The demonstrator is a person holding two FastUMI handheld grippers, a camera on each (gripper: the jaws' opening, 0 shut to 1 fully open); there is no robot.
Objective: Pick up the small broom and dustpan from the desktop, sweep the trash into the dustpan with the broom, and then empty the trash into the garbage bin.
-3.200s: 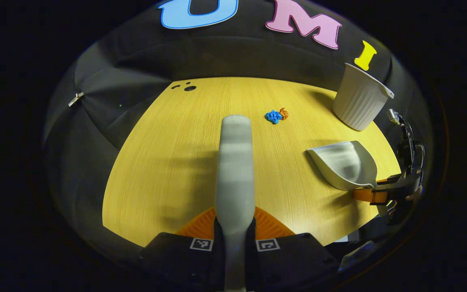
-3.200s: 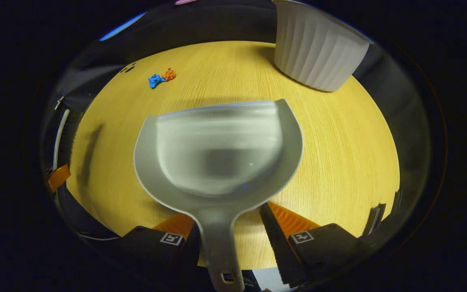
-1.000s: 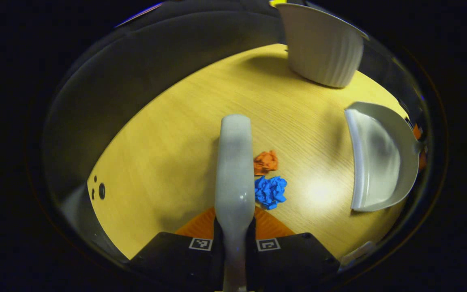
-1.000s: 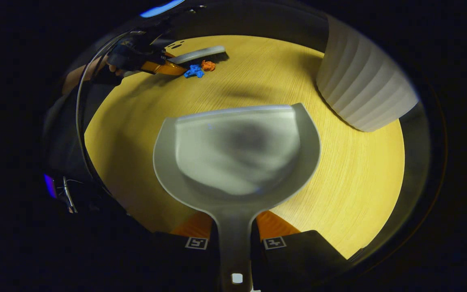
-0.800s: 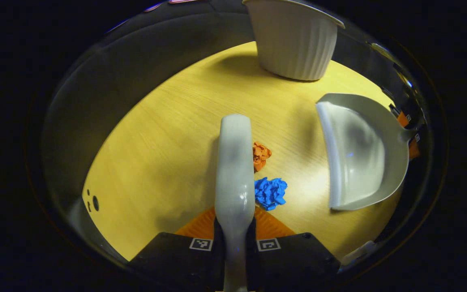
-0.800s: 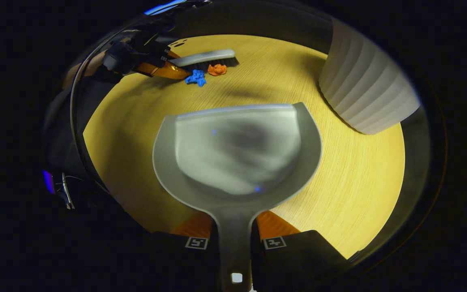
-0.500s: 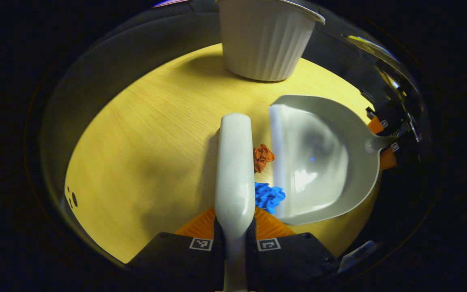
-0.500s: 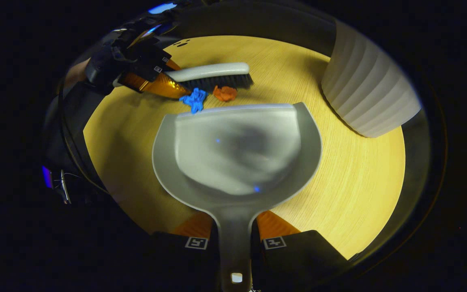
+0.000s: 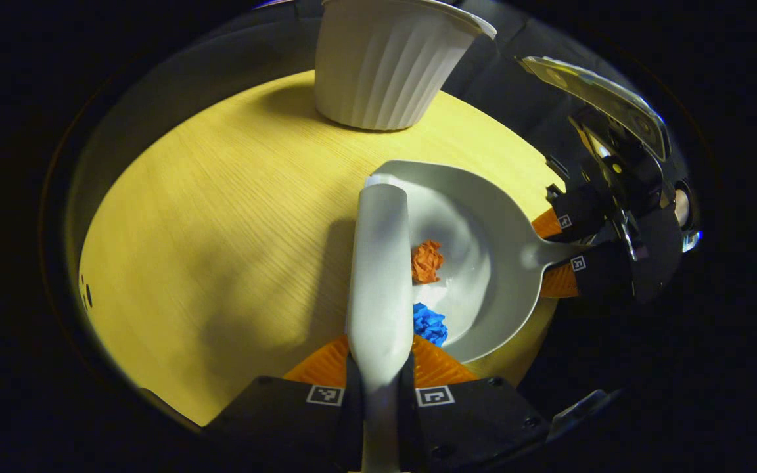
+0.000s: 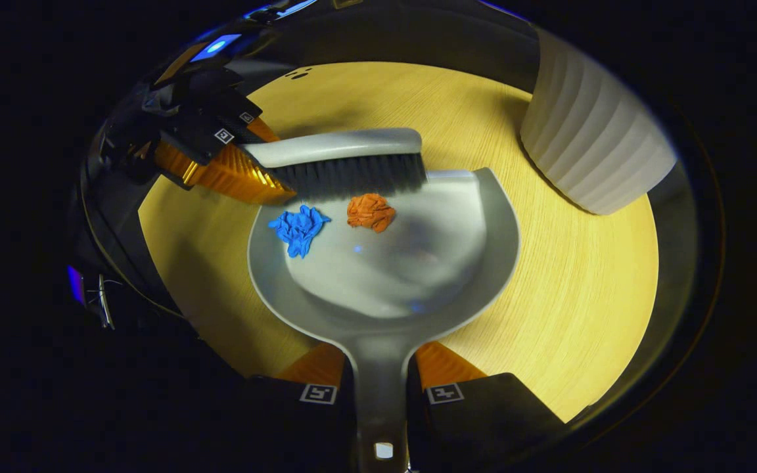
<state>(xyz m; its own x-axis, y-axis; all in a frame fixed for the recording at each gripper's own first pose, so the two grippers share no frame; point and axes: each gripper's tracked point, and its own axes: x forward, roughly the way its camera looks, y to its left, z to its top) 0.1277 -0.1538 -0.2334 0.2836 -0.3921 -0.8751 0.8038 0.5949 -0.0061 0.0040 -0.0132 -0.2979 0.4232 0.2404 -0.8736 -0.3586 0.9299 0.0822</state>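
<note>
My left gripper [image 9: 380, 376] is shut on the handle of the small grey broom [image 9: 378, 263], which runs straight ahead of it. In the right gripper view the broom [image 10: 345, 161] has its dark bristles down across the dustpan's front lip, with the left gripper [image 10: 211, 157] at its handle. My right gripper [image 10: 380, 378] is shut on the handle of the grey dustpan [image 10: 411, 263], which rests on the wooden desk. A blue paper scrap [image 10: 298, 226] and an orange scrap [image 10: 370, 211] lie inside the pan, just behind the bristles. In the left gripper view the dustpan [image 9: 490, 243] holds both scraps beside the broom.
A white ribbed garbage bin [image 10: 592, 148] stands on the desk [image 10: 582, 276] to the right of the pan; the bin [image 9: 388, 62] stands straight ahead in the left gripper view. Small holes [image 10: 296, 72] mark the desk's far edge. Dark booth cloth surrounds the desk.
The broom swept toward the dustpan, and the pan slid forward to meet it. Both scraps went from the desk over the lip into the pan. Both grips stayed as they were.
</note>
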